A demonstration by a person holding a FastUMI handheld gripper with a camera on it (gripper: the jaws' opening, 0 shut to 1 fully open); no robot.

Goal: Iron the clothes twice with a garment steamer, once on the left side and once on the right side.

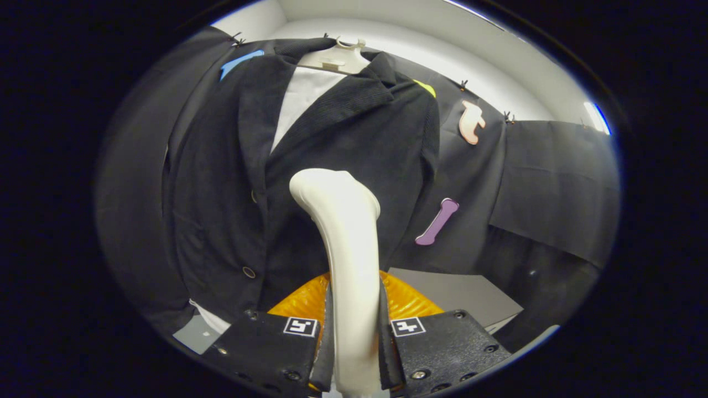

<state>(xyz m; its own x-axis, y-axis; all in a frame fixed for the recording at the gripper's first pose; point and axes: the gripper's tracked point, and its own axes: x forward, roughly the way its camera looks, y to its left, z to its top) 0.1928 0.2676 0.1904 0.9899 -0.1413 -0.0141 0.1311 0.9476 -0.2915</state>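
At the bottom centre of the frame the tool [354,345] is closed on the handle of the garment steamer [345,243], one finger pressing on each side of it. The steamer's pale, curved body rises from between the fingers to the middle of the frame, where its rounded head lies against the front of a dark jacket [332,143], or just before it; contact cannot be told. Behind the fingers, on either side of the handle, an orange ribbed object [406,301] shows, its kind unclear. The jacket fills the centre and left of the frame, hung on a pale hanger [337,58] at the upper centre, with wide lapels open over a white panel [301,102] at the chest. Small buttons [249,272] run down its front at the lower left. A white edge shows beneath its hem at the lower left. To the lower right, beyond the fingers, lies a grey flat surface [459,293]. Black cloth [553,177] hangs behind, on the right.
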